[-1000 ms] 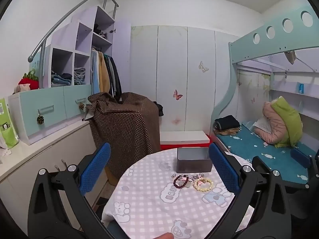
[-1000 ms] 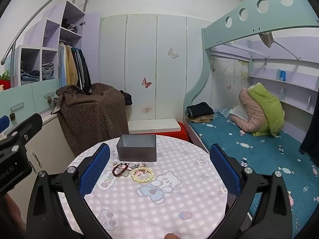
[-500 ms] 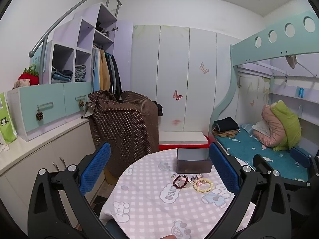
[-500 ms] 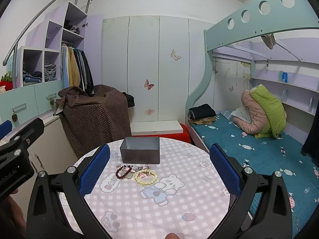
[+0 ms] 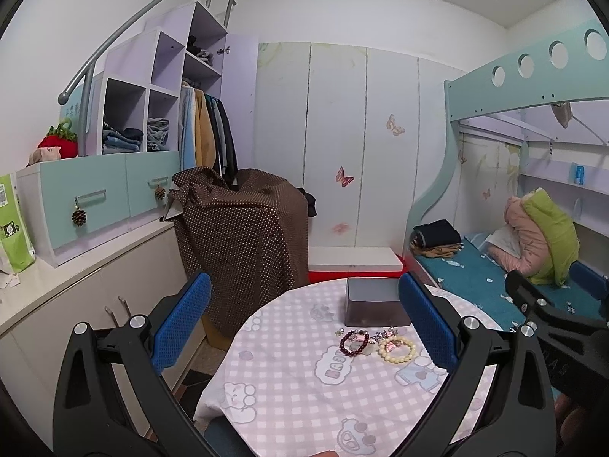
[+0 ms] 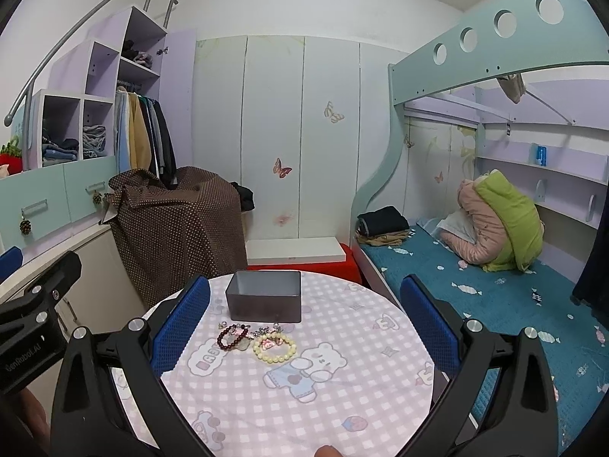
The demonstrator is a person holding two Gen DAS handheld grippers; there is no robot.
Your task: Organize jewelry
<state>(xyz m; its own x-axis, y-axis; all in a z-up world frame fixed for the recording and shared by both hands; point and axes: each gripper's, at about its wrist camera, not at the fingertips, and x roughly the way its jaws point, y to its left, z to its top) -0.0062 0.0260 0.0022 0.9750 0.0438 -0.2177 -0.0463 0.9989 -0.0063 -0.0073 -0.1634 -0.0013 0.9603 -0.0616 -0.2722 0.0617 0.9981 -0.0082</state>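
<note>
I have both sets of tongs held back from the round counter [image 6: 342, 392], above its near edge, and neither has anything in it. The left tongs [image 5: 304, 327] are spread wide, blue pads well apart; the right tongs [image 6: 304, 327] are spread just as wide.

The jewelry lies in a small cluster just in front of the grey tin box [image 6: 263, 301], which stands open-topped toward the far side of the checked cloth. I can pick out a dark red bead bracelet [image 6: 230, 337] on the left of the cluster, a cream bead bracelet [image 6: 275, 348] on the right, and a few small silvery pieces [image 6: 266, 330] between them and the box, too small for me to name.

My reading is that all of this is light and limp. The bracelets look strung, so they should sag and swing once lifted instead of holding their ring shape, and round beads may roll out of flat pads. I would pinch across one side of the loop, one pad inside the ring and one outside, pressing slightly into the soft cloth. The bracelets nearly touch, so a wide bite could catch both. The small silvery pieces look the hardest to pinch.
</note>
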